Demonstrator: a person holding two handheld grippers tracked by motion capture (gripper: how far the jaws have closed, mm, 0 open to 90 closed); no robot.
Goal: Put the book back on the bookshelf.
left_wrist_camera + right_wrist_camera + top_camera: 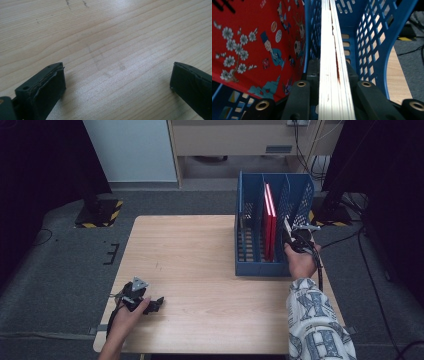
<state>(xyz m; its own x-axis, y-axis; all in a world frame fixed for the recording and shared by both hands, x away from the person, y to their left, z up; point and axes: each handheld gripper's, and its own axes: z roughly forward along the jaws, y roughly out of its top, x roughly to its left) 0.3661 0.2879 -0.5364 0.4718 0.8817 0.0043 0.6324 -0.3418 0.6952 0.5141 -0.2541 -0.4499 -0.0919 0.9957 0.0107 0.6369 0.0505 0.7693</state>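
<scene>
The right gripper (295,236), at about three o'clock on the light wooden table (200,270), has its fingers pinching a thin book with white page edges (331,62) edge-on inside the right-hand compartment of the blue perforated plastic file rack (250,220). The rack stands at the table's two o'clock corner. In the neighbouring compartment, just beside the held book, stand red books with a printed flower-and-figure cover (254,40), upright behind a blue divider. The left gripper (150,304) rests on the table at about eight o'clock, well apart from the rack, its fingers (42,90) spread wide over bare wood with nothing between them.
</scene>
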